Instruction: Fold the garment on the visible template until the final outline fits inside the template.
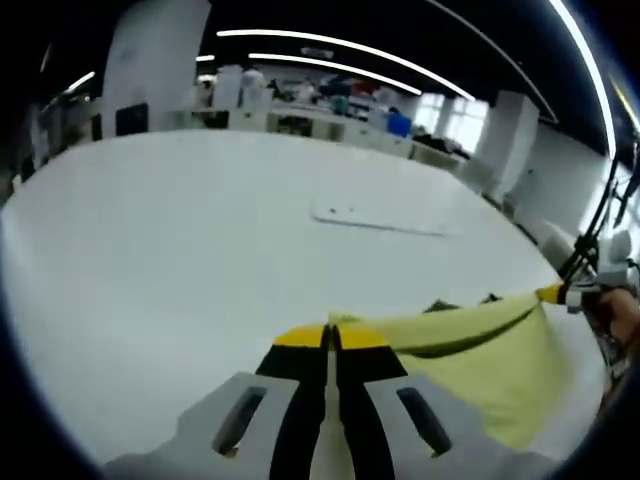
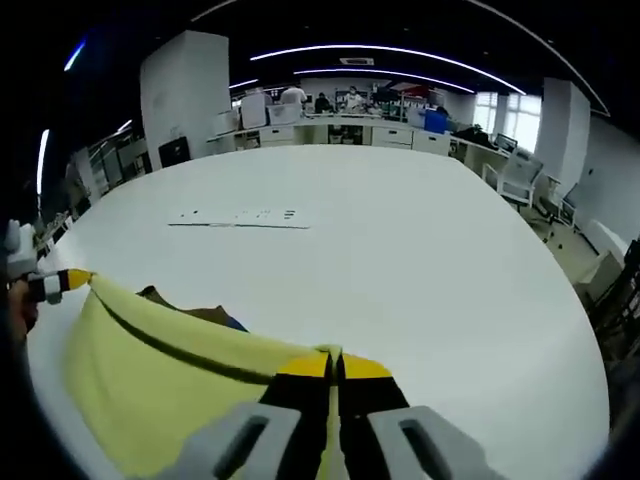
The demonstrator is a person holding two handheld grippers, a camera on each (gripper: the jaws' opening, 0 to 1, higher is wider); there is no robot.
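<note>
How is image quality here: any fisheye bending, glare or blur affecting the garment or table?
Left gripper view: strong fisheye curves the white table edge and ceiling light strips; the yellow fabric garment is sharp, the background soft. Right gripper view: same bending, even lighting, no glare on the table; the garment is clear, the far desks blurred.

Pale yellow garment [image 1: 470,350] hung stretched betw. two held corners, lifted off the white surface [image 1: 200,250], top edge taut w/ a dark seam line along it; dark fabric showed behind. Template [image 2: 240,217]: thin flat white sheet, lay well apart, farther back.
</note>
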